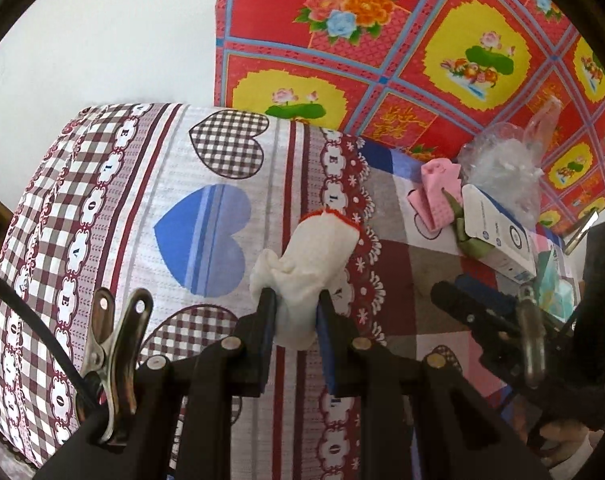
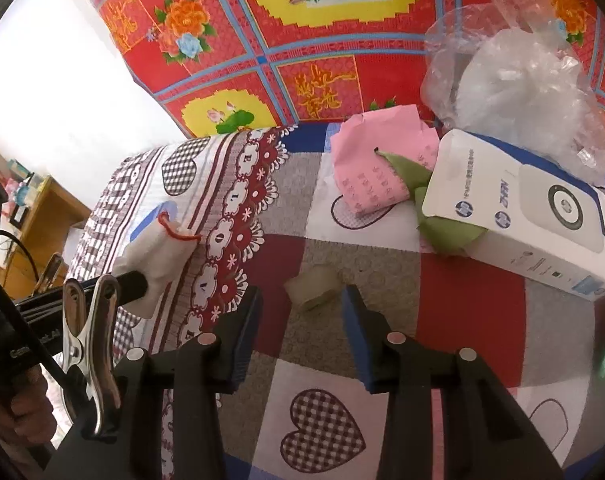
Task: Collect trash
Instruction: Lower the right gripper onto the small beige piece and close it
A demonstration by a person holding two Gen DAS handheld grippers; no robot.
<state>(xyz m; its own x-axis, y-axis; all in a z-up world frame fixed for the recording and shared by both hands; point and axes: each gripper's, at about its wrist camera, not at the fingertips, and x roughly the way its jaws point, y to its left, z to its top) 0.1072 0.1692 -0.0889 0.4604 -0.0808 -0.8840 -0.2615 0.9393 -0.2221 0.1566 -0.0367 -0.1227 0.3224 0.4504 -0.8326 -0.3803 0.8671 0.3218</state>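
L gripper [image 1: 296,304] clamps a white cloth w/ red trim [image 1: 306,264] over the heart-print bedspread [image 1: 206,168]. R gripper [image 2: 302,300] is open, its fingers [image 2: 244,320] either side of a small pale scrap [image 2: 314,284], not touching. Farther back: pink paper [image 2: 374,160], white box [image 2: 534,216], clear plastic bag [image 2: 514,92].

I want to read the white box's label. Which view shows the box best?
The right wrist view: the white box lies large and near, its printed top unobstructed. The left wrist view shows it small and distorted at the right edge.
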